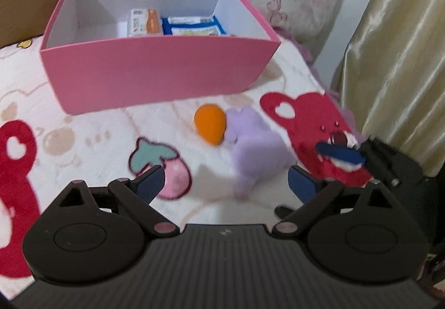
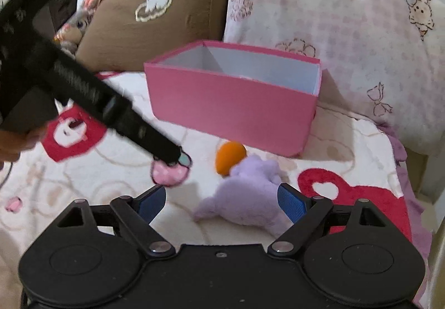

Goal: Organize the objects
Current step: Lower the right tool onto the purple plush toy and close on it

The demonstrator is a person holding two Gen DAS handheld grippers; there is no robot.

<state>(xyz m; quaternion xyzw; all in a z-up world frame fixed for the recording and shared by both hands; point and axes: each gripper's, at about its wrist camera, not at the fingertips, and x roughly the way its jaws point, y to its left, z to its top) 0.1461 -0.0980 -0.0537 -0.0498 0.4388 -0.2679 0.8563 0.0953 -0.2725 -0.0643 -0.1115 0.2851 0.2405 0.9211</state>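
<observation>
Two loose things are lying on the blanket point(image 1: 91, 142) in front of the pink box point(image 1: 155, 75): a purple plush toy point(image 1: 256, 150) and an orange egg-shaped piece point(image 1: 210, 122) touching its head end, both near the box's front wall toward the blanket's right edge. Judging by its fuzzy, slumped look, the plush is probably light and squashy, so pinching its thick body should be holding better than an ear or limb. Small packets point(image 1: 178, 22) are sitting inside the box already. Both tongs are spread wide and gripping nothing: the right gripper point(image 2: 222, 204) is straddling the plush's rear, while the left gripper point(image 1: 226, 184) is hovering just before it.
</observation>
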